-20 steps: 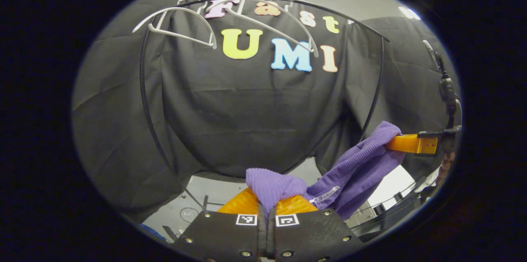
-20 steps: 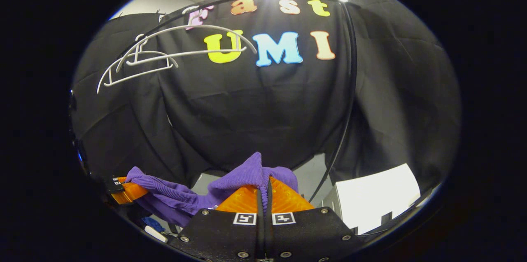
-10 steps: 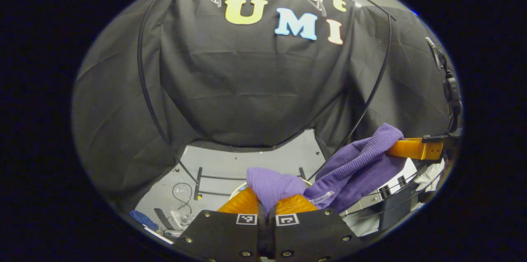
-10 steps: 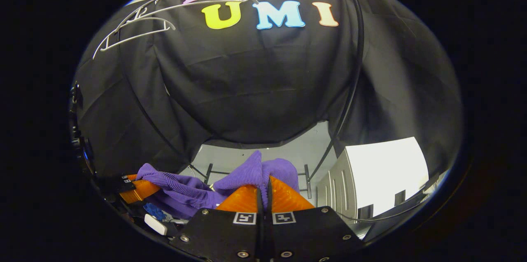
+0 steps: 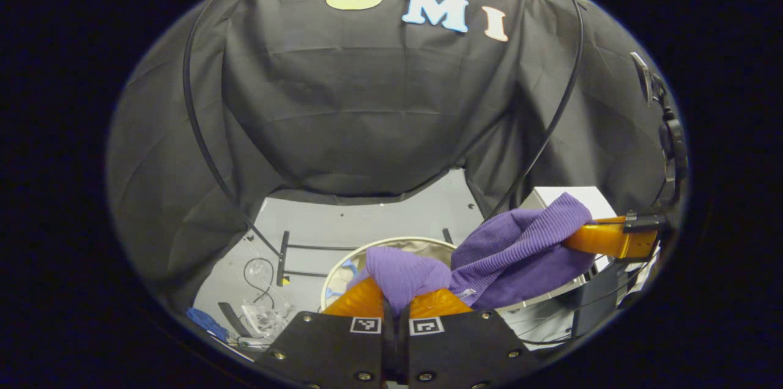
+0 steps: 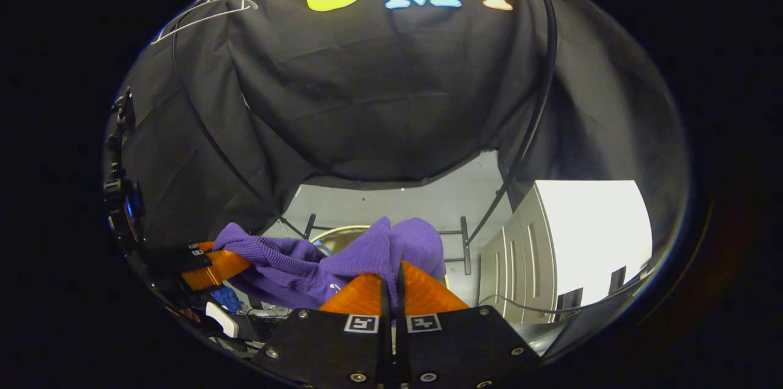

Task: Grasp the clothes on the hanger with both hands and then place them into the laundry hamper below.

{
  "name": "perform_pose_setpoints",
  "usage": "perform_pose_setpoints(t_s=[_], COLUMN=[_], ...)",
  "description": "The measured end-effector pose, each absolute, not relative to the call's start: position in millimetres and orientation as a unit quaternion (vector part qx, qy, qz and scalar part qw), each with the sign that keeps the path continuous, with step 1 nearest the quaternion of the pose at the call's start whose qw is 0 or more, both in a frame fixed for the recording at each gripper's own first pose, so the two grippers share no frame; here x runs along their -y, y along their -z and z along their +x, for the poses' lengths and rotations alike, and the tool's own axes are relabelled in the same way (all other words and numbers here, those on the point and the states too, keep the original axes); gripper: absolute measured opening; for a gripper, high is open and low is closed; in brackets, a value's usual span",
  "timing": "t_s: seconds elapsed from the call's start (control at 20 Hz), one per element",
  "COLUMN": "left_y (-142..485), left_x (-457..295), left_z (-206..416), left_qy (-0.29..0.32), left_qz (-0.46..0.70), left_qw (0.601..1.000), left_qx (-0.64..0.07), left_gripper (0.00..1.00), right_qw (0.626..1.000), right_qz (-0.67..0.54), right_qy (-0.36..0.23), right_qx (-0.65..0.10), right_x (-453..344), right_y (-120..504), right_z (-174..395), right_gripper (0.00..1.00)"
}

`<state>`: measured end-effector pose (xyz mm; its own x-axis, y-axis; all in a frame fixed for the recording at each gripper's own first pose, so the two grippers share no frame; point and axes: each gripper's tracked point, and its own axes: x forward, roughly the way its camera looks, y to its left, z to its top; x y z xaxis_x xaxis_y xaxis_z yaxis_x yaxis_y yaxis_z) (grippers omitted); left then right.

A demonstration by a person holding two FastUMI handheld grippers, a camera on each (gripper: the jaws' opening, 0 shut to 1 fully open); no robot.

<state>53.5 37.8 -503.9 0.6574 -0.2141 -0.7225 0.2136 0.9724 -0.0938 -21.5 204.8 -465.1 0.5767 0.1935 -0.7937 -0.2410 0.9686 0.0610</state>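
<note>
A purple ribbed knit garment [image 5: 520, 251] hangs stretched between both grippers. My left gripper [image 5: 393, 300] is shut on one end of it, a purple fold bulging over its orange fingers. In the left gripper view the right gripper [image 5: 602, 237] pinches the other end at the right. My right gripper [image 6: 391, 282] is shut on the purple garment [image 6: 287, 260], and the left gripper [image 6: 211, 266] holds it at the lower left. The round cream-rimmed laundry hamper [image 5: 373, 245] stands on the floor below; its rim [image 6: 333, 231] peeks out behind the cloth. White hangers [image 6: 202, 10] hang bare at the top.
A thin black rack frame [image 5: 196, 126] arches around the black cloth wall. A white cabinet [image 6: 581, 242] stands at the right. Cables, clear plastic and a blue item [image 5: 205, 322] lie on the grey floor left of the hamper.
Both grippers have come down with the garment; the hangers have slid up out of the middle and the floor, hamper and white cabinet have come into view.
</note>
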Motion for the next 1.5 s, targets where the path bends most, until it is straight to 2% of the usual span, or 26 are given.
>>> perform_pose_setpoints(t_s=[0.05, 0.1, 0.6, 0.7, 0.8, 0.85, 1.05, 1.15, 1.2, 1.25, 1.5], left_y=[511.3, 516.3, 533.7, 535.7, 534.9, 537.1, 500.3, 475.1, 460.6, 446.3, 347.7], left_x=[-38.2, -39.8, -38.9, -39.9, -42.3, -45.9, -56.6, -60.3, -60.2, -59.5, -39.6], left_z=[52.7, 53.9, 63.3, 61.1, 57.2, 55.7, 51.7, 50.5, 51.5, 51.0, 64.8], left_qy=[0.116, 0.115, 0.103, 0.097, 0.086, 0.079, 0.043, 0.029, 0.025, 0.019, 0.02], left_qz=[0.001, 0.004, 0.013, 0.019, 0.02, 0.014, 0.008, 0.006, 0.002, -0.001, -0.017], left_qw=[0.909, 0.907, 0.902, 0.899, 0.896, 0.896, 0.908, 0.914, 0.917, 0.921, 0.95], left_qx=[-0.401, -0.404, -0.418, -0.426, -0.435, -0.437, -0.416, -0.404, -0.397, -0.389, -0.313], left_gripper=[0.06, 0.02, 0.02, 0.02, 0.08, 0.14, 0.96, 0.96, 1.0, 0.96, 0.96], right_qw=[0.886, 0.884, 0.87, 0.864, 0.856, 0.856, 0.872, 0.881, 0.887, 0.894, 0.942], right_qz=[-0.028, -0.031, -0.024, -0.021, -0.013, 0.004, -0.005, -0.013, -0.016, -0.02, -0.049], right_qy=[-0.121, -0.122, -0.121, -0.126, -0.132, -0.146, -0.145, -0.143, -0.143, -0.14, -0.104], right_qx=[-0.448, -0.45, -0.478, -0.487, -0.5, -0.496, -0.467, -0.45, -0.438, -0.424, -0.314], right_x=[-202.3, -202.0, -206.5, -207.9, -207.1, -214.8, -205.9, -198.7, -192.9, -185.4, -128.6], right_y=[470.2, 473.1, 493.8, 494.5, 491.3, 484.5, 449.8, 429.6, 417.6, 402.2, 304.6], right_z=[-24.7, -25.6, -16.6, -19.8, -27.5, -29.5, -21.4, -14.9, -11.5, -7.1, 22.4], right_gripper=[0.03, 0.03, 0.07, 0.1, 0.18, 0.34, 0.97, 0.96, 0.92, 0.96, 0.96])
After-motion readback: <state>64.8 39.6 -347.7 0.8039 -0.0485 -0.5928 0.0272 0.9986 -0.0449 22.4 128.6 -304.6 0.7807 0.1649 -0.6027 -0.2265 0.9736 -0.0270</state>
